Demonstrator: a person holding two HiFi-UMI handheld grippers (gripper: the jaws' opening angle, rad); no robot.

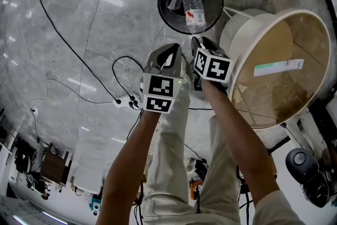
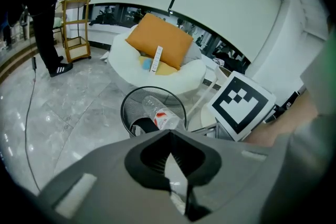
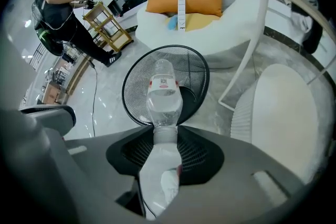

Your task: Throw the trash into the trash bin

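Step in hand: delivery of trash to the bin, release stage; drop not yet made.
Right tongs (image 3: 164, 144): partly closed, pinching the crumpled end of a clear plastic bottle (image 3: 163, 99); pointed steeply down.
Bottle position: free end over the mouth of the black mesh trash bin (image 1: 159, 2), upper centre of the head view; no contact with the rim visible.
Left tongs (image 2: 170, 139): pressed almost together on what appears to be a thin pale scrap (image 2: 175, 181); kind of scrap not identifiable.
Bin contents: one small pale item (image 1: 174, 3) on the bin floor.
Next move, judged: spread the right tongs with the bottle centred over the opening, clear of the rim to prevent a bounce-out. Then bring the left tongs over the same opening and release likewise.
Head view only: plan position of the bottle within the rim circle; round worktop (image 1: 279, 97) at right of frame, near the bin, carrying a pale strip (image 1: 279, 67).
Right gripper view only: actual hold of the pads on the bottle.
Left gripper view only: marker cube (image 2: 242, 105) of the right tongs at right of the bin.
Both gripper views, not head view: orange cushion (image 2: 157, 42) behind the bin; standing person (image 2: 47, 13) at upper left.
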